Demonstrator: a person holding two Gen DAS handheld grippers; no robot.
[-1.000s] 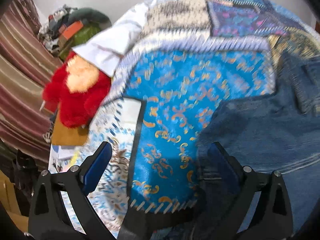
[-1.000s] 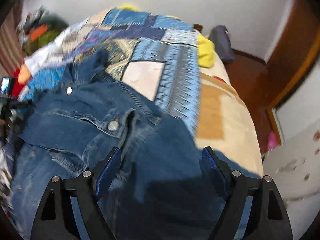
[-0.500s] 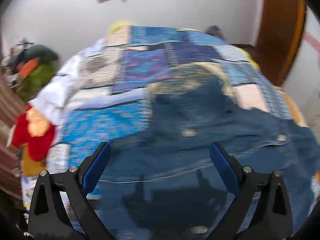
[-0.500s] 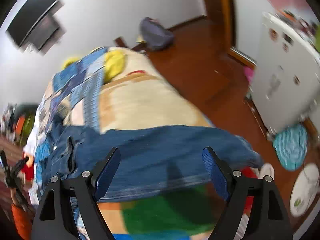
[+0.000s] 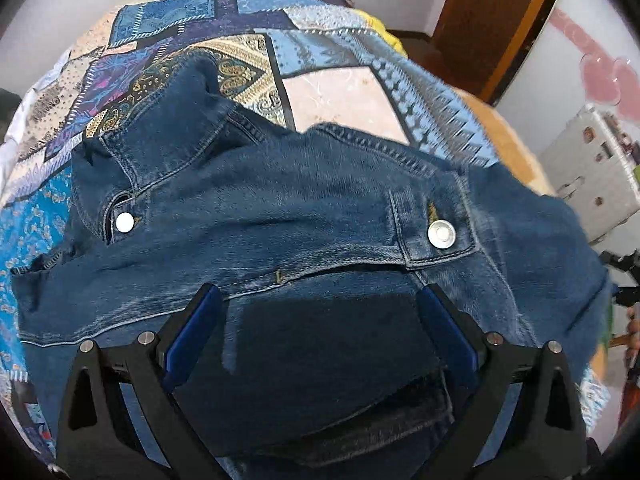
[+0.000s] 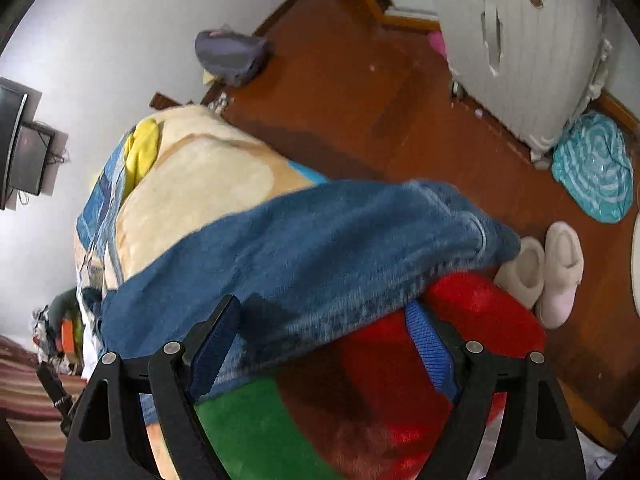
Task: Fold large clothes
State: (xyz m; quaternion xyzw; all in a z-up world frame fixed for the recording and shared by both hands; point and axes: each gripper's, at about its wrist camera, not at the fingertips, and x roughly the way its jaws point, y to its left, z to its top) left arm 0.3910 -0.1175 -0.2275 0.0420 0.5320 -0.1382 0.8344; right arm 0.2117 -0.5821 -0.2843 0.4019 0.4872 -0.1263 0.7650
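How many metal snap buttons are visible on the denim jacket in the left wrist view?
2. One snap button sits at the left by the collar; the other snap button is on the pocket flap at the right of the denim jacket. More may be hidden under folds.

one dark blue denim jacket (image 5: 304,208) with two round silver snap buttons (image 5: 441,234). one patchwork quilt in blues and golds (image 5: 328,60). one cream plush blanket (image 6: 208,172). two pale fuzzy slippers (image 6: 560,268). one turquoise spiral-patterned cushion (image 6: 592,168). one grey-purple backpack (image 6: 230,54). one yellow cloth (image 6: 144,148).
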